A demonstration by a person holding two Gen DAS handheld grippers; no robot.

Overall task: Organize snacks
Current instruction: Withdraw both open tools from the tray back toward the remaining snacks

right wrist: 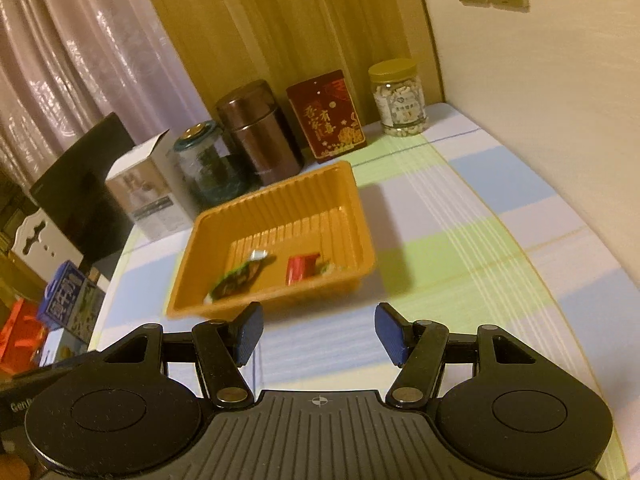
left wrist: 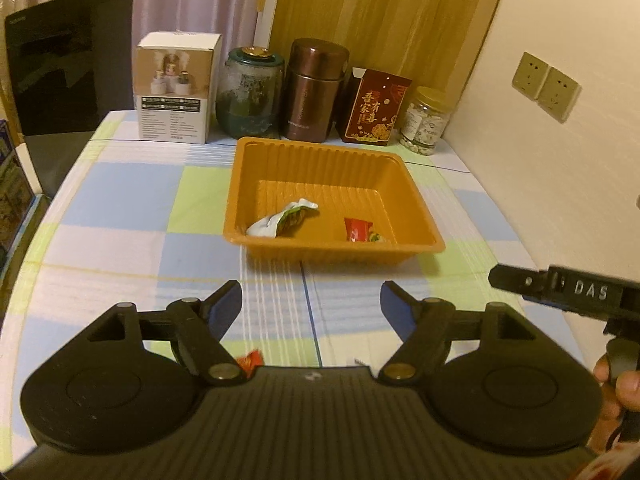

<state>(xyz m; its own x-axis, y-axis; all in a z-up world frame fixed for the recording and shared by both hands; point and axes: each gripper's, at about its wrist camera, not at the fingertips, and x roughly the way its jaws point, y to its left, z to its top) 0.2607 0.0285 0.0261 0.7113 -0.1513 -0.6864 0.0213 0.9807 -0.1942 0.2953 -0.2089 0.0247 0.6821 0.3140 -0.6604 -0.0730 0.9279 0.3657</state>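
An orange plastic tray (left wrist: 424,204) sits mid-table; it also shows in the right wrist view (right wrist: 200,248). Inside lie a green-and-white snack packet (left wrist: 284,218) (right wrist: 236,278) and a red snack packet (left wrist: 358,230) (right wrist: 301,267). Another red snack packet (left wrist: 249,360) lies on the cloth just under my left gripper (left wrist: 311,312), which is open and empty, in front of the tray. My right gripper (right wrist: 319,334) is open and empty, near the tray's front right; its body shows at the right edge of the left wrist view (left wrist: 576,290).
Along the back stand a white box (left wrist: 176,88), a green glass jar (left wrist: 250,94), a brown canister (left wrist: 314,90), a red box (left wrist: 376,108) and a jar of nuts (left wrist: 426,120). A dark chair (left wrist: 72,60) is at the left. The wall (left wrist: 560,168) borders the right.
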